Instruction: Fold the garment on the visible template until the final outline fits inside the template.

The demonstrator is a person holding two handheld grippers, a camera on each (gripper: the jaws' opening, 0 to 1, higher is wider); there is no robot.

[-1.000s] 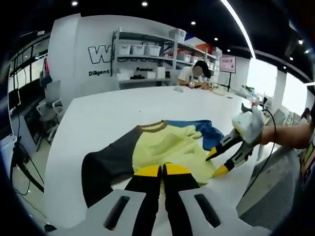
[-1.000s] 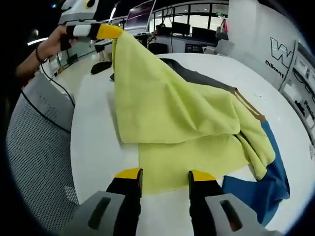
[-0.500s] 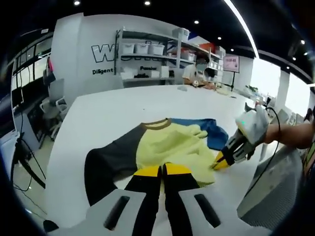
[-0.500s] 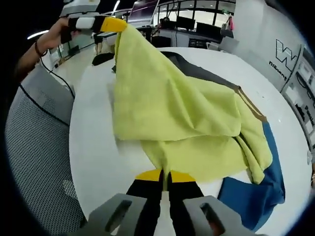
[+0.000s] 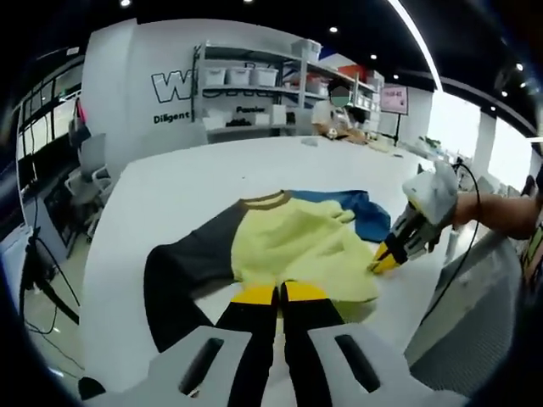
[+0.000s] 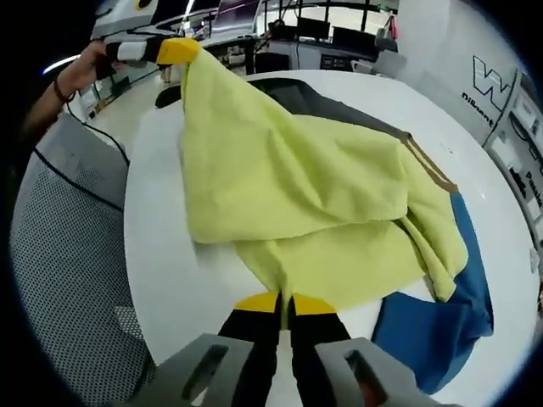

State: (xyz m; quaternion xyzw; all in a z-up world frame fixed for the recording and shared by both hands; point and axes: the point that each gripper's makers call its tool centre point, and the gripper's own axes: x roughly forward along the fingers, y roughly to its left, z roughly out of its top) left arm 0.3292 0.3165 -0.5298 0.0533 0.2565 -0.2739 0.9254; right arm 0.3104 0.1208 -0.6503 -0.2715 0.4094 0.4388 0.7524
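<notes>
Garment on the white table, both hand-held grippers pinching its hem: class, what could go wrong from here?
1. The garment lies close to the table edge, so it might slide off.
2. The left hand-held gripper lifts higher than the right hand-held gripper, so the fold may land skewed.

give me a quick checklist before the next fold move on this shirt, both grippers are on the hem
1. Left gripper shut on the yellow hem of the garment: ok, corner lifted off the table.
2. Right gripper shut on the hem: ok, jaws closed with cloth between the tips; also seen at.
3. Fabric between the two grips taut and flat: not ok, it sags in folds.
4. Dark sleeve and blue sleeve spread flat: cannot tell, the blue one looks bunched.
5. Template outline visible under the garment: cannot tell, no marking shows on the white table.
6. Garment fully on the table: ok in both views.
</notes>
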